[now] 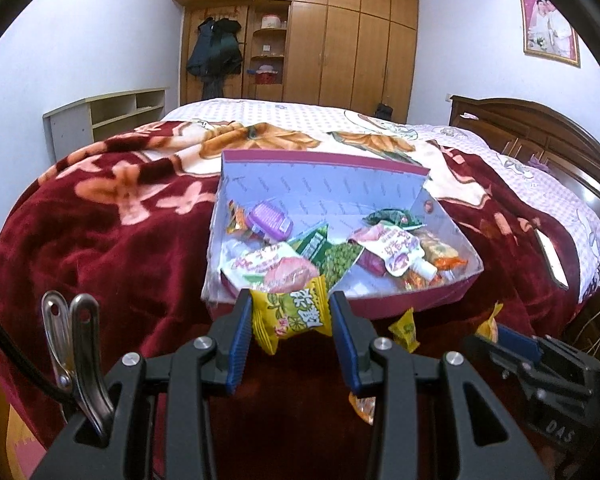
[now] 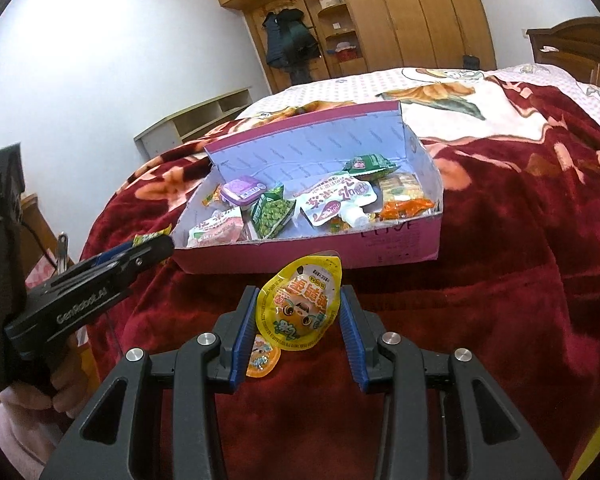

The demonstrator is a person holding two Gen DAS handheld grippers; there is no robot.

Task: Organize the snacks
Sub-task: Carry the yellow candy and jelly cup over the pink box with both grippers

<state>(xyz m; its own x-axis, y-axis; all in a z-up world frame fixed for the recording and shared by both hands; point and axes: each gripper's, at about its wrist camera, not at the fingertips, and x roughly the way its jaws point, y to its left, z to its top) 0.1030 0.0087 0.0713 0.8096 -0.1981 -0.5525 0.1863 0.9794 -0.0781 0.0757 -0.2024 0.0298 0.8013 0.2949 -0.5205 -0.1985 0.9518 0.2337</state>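
Note:
A pink cardboard box (image 1: 416, 300) (image 2: 400, 240) lies on the bed with several snack packs inside. My left gripper (image 1: 291, 316) is shut on a yellow-green candy packet (image 1: 290, 312), held just in front of the box's near wall. My right gripper (image 2: 300, 312) is shut on a round yellow jelly cup (image 2: 300, 306), held above the blanket in front of the box. A small orange jelly cup (image 2: 262, 358) lies on the blanket below it. In the right wrist view the left gripper (image 2: 140, 254) shows at the left, by the box's corner.
Loose yellow packets (image 1: 406, 330) and an orange one (image 1: 362, 408) lie on the red floral blanket (image 1: 100, 240) in front of the box. A wooden headboard (image 1: 540, 132) is at the right, wardrobes (image 1: 340, 40) and a low shelf (image 1: 112, 114) at the back.

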